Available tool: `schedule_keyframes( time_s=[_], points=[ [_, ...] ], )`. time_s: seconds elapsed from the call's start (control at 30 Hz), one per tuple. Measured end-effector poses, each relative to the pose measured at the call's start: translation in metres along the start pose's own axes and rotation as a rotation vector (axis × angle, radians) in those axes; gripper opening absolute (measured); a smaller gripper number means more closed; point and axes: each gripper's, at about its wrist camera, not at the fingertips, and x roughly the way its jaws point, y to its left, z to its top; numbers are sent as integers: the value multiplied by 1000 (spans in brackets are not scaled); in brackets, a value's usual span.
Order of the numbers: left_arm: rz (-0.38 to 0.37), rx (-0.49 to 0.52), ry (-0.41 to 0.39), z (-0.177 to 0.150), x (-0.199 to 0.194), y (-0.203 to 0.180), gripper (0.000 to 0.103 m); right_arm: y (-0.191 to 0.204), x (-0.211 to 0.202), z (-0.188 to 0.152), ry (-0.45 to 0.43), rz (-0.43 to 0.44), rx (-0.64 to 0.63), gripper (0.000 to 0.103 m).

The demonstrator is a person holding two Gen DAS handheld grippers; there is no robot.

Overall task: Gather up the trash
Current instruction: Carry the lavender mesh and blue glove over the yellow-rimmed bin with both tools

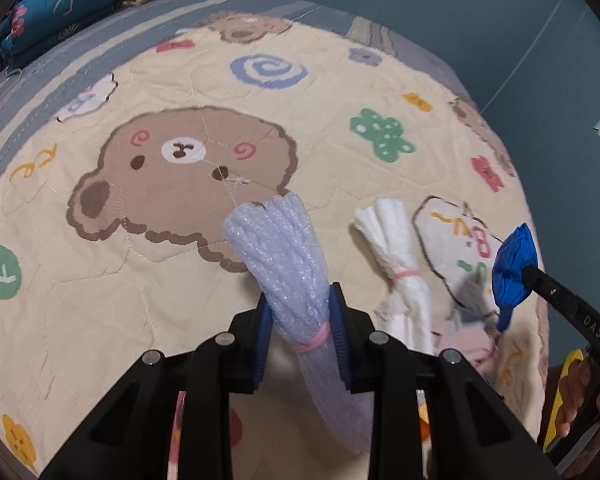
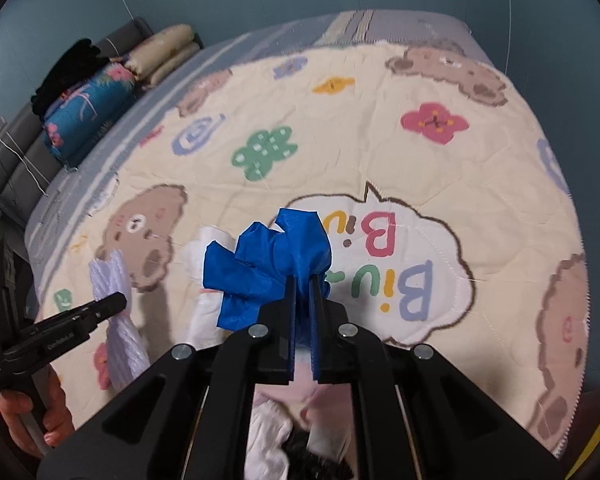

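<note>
Trash was mid-pickup: left gripper (image 1: 300,320) clamped the foam roll (image 1: 276,248), right gripper (image 2: 304,304) pinched the blue wad (image 2: 272,256); next needed a bin, unseen, while the white bundle (image 1: 396,256) lay lower right.

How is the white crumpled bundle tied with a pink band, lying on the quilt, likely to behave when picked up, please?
The white crumpled bundle probably feels light and floppy: its thin creased ends splay loosely. The pink band cinches its middle, so it should likely stay bunched.

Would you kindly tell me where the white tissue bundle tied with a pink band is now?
In the left wrist view, the white tissue bundle lies on the quilt, right of the foam roll and left of the blue bag.
</note>
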Motion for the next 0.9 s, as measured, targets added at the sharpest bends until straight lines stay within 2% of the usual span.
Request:
schedule_keyframes(
  time_s=[0.37,0.9],
  points=[
    [-50,39,-74,-25,-66,-8,26,5,-79,-28,-50,47,-4,5],
    [-104,100,-173,-64,-141,-26,26,-2,-161,-85,-105,64,-15,3]
  ],
)
